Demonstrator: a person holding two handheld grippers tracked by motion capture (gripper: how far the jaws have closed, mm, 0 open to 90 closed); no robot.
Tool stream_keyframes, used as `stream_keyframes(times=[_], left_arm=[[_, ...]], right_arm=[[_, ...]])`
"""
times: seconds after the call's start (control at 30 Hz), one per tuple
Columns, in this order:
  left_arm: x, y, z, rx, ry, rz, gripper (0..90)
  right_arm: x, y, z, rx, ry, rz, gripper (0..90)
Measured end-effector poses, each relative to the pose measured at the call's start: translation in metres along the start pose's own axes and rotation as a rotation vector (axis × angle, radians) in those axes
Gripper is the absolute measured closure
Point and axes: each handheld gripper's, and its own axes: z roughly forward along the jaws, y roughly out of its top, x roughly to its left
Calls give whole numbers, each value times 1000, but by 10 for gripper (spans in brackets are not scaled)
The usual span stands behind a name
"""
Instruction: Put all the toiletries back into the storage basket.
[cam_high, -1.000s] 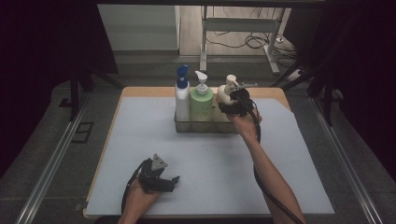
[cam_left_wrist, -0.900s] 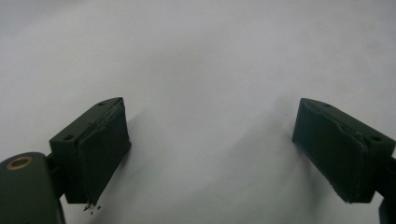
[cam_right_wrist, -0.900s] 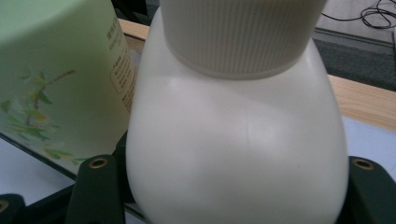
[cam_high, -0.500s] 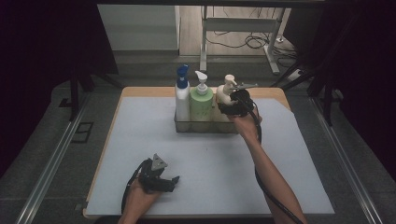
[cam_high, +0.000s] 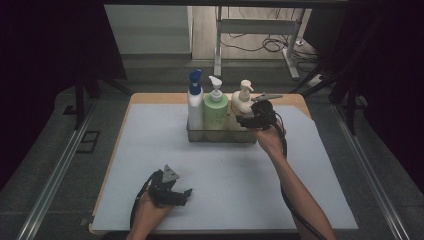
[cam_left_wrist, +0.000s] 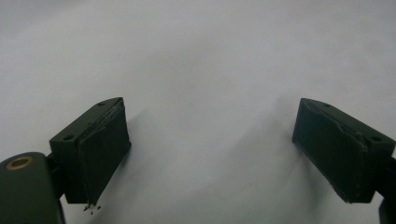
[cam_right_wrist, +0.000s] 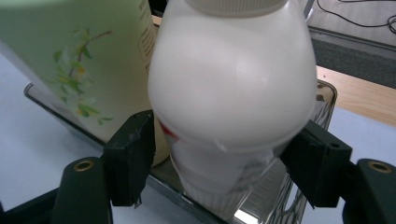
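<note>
A pale grey-white mat (cam_high: 150, 150) covers most of a wooden table (cam_high: 150, 98), whose bare edge shows along the far side. Dark metal rails (cam_high: 55, 170) run beside the table on a grey floor. Beyond it, in the dim room, stand a white desk frame (cam_high: 260, 30) and loose black cables (cam_high: 260, 47) on lighter flooring.

At the far middle of the mat sits a clear tray (cam_high: 220, 136) with three pump bottles standing upright in a row: a white bottle with a blue pump (cam_high: 195, 100), a green bottle (cam_high: 215, 107) with a flower print, and a cream-white bottle (cam_high: 241, 102) at the tray's right end, just beside the green one.

The right gripper (cam_high: 252, 120) reaches to that end of the tray. In the right gripper view (cam_right_wrist: 224, 163) its jaws straddle the lower body of the cream-white bottle (cam_right_wrist: 233, 93); they have just been opening, and a narrow gap shows at the left pad, so the bottle stands in the tray between them, unclamped.

The left gripper (cam_high: 182, 195) rests near the front edge of the mat, well apart from the tray. In its own view (cam_left_wrist: 212, 149) the jaws stand wide apart over bare mat (cam_left_wrist: 210, 70).
</note>
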Motion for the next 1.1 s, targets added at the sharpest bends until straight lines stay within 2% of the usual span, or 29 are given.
stream_keyframes(times=[0.23, 0.4, 0.57, 0.67, 0.8, 1.1], left_arm=[[0, 0, 0, -1, 1, 0, 105], [0, 0, 0, 0, 0, 0, 106], [0, 0, 0, 1, 1, 0, 105], [0, 0, 0, 1, 1, 0, 106], [0, 0, 0, 1, 1, 1, 105], [0, 0, 0, 1, 1, 1, 105]], right_arm=[[-4, -9, -11, 6, 31, 9, 312], [-7, -16, -19, 31, 49, 5, 387], [-12, -23, -27, 39, 52, 4, 507], [-16, -25, -31, 43, 43, -6, 600], [-23, -25, -32, 43, 20, 5, 688], [-34, -22, -18, 65, -25, 23, 879]])
